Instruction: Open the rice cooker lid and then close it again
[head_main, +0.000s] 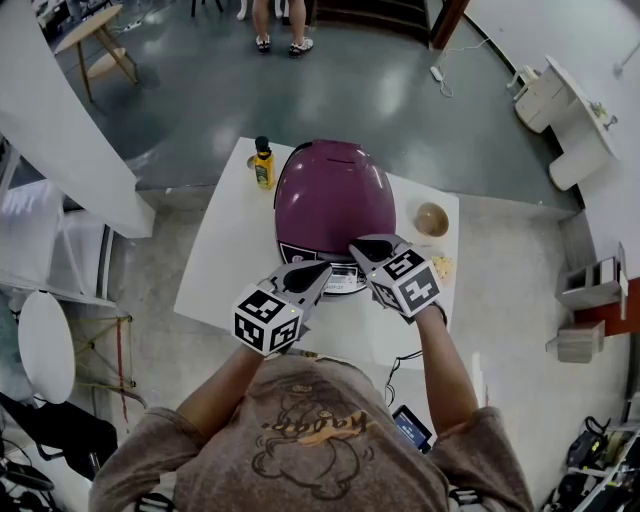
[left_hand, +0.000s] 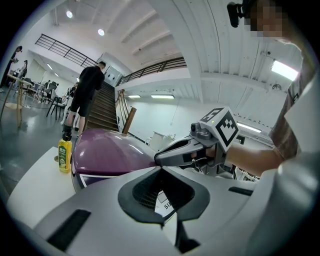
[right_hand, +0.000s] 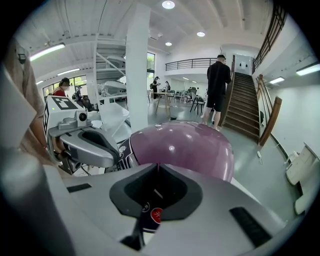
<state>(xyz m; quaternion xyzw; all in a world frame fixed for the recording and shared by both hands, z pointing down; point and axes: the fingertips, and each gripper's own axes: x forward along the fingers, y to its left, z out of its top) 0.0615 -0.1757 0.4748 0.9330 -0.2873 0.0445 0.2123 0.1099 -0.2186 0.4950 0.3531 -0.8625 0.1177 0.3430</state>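
A purple rice cooker (head_main: 335, 195) stands on the white table (head_main: 222, 272) with its domed lid down. Its dark control panel faces me, partly hidden behind both grippers. My left gripper (head_main: 325, 270) is shut, with nothing between its jaws, and its tip hovers just before the panel. My right gripper (head_main: 355, 245) is shut too, its tip at the lid's front edge; whether it touches I cannot tell. In the left gripper view the cooker (left_hand: 107, 152) lies ahead beyond the closed jaws (left_hand: 161, 169). The right gripper view has the lid (right_hand: 185, 145) straight ahead of its closed jaws (right_hand: 157, 165).
A yellow bottle (head_main: 263, 165) stands at the table's back left, beside the cooker. A small bowl (head_main: 432, 218) sits to the cooker's right, with a pale scrap (head_main: 441, 266) nearer me. A person (head_main: 280, 30) stands on the floor beyond the table.
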